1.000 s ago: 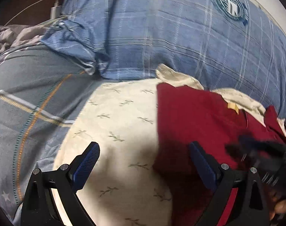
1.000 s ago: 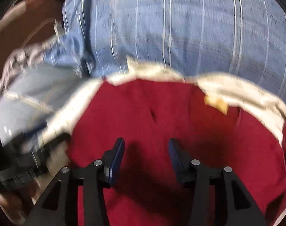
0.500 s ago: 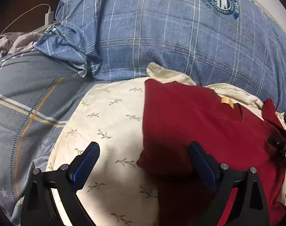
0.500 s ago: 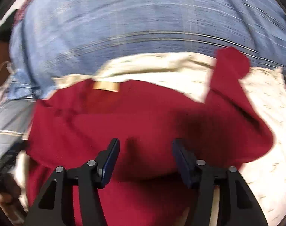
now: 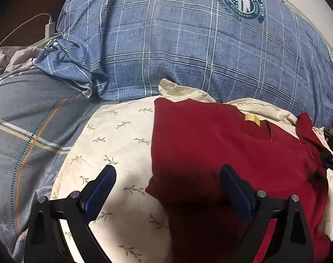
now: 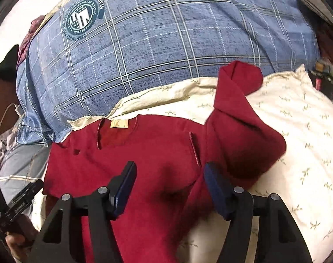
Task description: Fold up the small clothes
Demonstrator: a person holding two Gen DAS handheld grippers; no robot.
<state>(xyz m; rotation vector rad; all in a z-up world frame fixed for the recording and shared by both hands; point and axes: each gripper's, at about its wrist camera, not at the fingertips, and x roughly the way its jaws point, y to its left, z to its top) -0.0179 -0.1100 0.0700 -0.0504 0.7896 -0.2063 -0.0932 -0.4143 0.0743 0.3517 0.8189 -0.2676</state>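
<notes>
A dark red shirt [image 5: 221, 144] with a tan neck label lies on a cream leaf-print cloth [image 5: 113, 144]. Its left side is folded in to a straight edge. In the right wrist view the shirt [image 6: 157, 153] has its right sleeve [image 6: 238, 109] lying crumpled out toward the blue pillow. My left gripper [image 5: 167, 185] is open and empty, hovering over the shirt's left edge. My right gripper [image 6: 169, 183] is open and empty above the shirt's middle, left of the sleeve.
A large blue plaid pillow [image 5: 188, 43] with a round crest lies behind the shirt. A grey striped blanket [image 5: 24, 120] is at left, with a white charger and cable [image 5: 50, 27] beyond. The left gripper's body shows at the lower left of the right wrist view [image 6: 17, 206].
My right gripper has swung from the shirt's left part toward its right side, bringing the loose sleeve into view. My left gripper has held nearly still, open.
</notes>
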